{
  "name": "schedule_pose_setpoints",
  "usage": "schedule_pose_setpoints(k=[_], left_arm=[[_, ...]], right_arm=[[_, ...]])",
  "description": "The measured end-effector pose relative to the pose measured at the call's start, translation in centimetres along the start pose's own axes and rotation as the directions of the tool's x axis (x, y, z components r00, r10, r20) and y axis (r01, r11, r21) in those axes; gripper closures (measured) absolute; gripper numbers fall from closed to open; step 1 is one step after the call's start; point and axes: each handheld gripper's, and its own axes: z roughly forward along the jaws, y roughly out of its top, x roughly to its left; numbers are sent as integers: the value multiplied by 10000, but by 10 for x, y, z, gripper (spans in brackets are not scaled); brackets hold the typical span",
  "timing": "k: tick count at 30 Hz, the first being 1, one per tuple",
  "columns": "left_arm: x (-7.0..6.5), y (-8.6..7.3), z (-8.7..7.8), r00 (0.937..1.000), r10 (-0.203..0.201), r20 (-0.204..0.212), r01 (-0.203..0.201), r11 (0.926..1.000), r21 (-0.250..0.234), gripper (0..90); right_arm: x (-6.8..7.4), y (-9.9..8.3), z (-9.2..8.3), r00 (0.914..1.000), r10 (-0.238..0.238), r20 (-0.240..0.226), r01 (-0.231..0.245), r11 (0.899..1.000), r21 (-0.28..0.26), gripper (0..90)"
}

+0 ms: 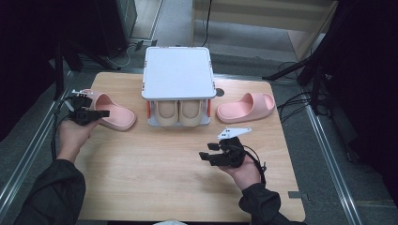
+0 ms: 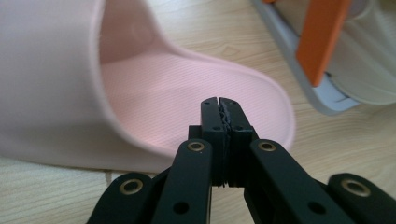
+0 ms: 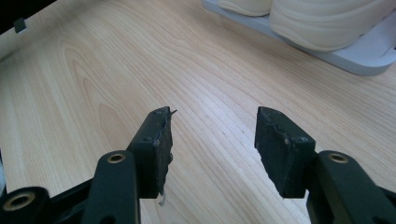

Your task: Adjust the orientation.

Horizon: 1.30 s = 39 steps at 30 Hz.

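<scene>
Right gripper [image 1: 209, 155]: nearest me, over bare bench [image 1: 155, 164], jaws spread, nothing between them.
Left gripper [image 2: 219, 103]: jaws pressed together, empty, at the heel of the left pink slipper [image 1: 112, 112].
Right pink slipper [image 1: 246, 107]: lay on the bench right of the rack [image 1: 177, 72].
Beige pair [image 1: 179, 112]: already in the rack.
Left to do, I judged: both pink slippers.

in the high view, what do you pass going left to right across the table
left gripper → left pink slipper → white rack holding beige slippers → right gripper → right pink slipper
</scene>
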Motion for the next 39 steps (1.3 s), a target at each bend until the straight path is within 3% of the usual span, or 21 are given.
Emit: schedule_pose_setpoints(k=[2, 7, 13, 27, 31, 34, 36, 39], left_arm=[[3, 0, 5, 9995, 60, -296, -55, 9998, 189, 891], [10, -1, 10, 9987, -191, -471, 203, 9995, 260, 892], [16, -5, 10, 9994, -240, -263, 251, 9989, 405, 888], [28, -13, -3, 9975, -172, -680, 207, 9985, 517, 884], [30, -15, -7, 9979, -369, -540, 396, 9980, 492, 883], [27, -14, -17, 9975, -698, 51, 697, 9972, 257, 771], [23, -13, -28, 9983, -576, 38, 576, 9982, -174, 731], [24, -15, -38, 9977, -587, -330, 568, 9968, -555, 589]], right_arm=[[0, -1, -2, 10000, 27, 61, -27, 10000, -6, 470], [-1, -6, -6, 9997, 109, 208, -109, 9999, -25, 468], [-3, -9, -11, 9989, 243, 402, -241, 9997, -73, 466], [-4, -8, -10, 9992, 199, 350, -197, 9998, -73, 467], [-5, -7, -10, 9991, 211, 363, -209, 9998, -77, 467], [-5, -6, -9, 9992, 160, 357, -158, 9999, -61, 467], [-5, -5, -9, 9992, 191, 356, -189, 9998, -56, 468], [-6, -4, -8, 9994, 148, 314, -145, 9998, -99, 467]])
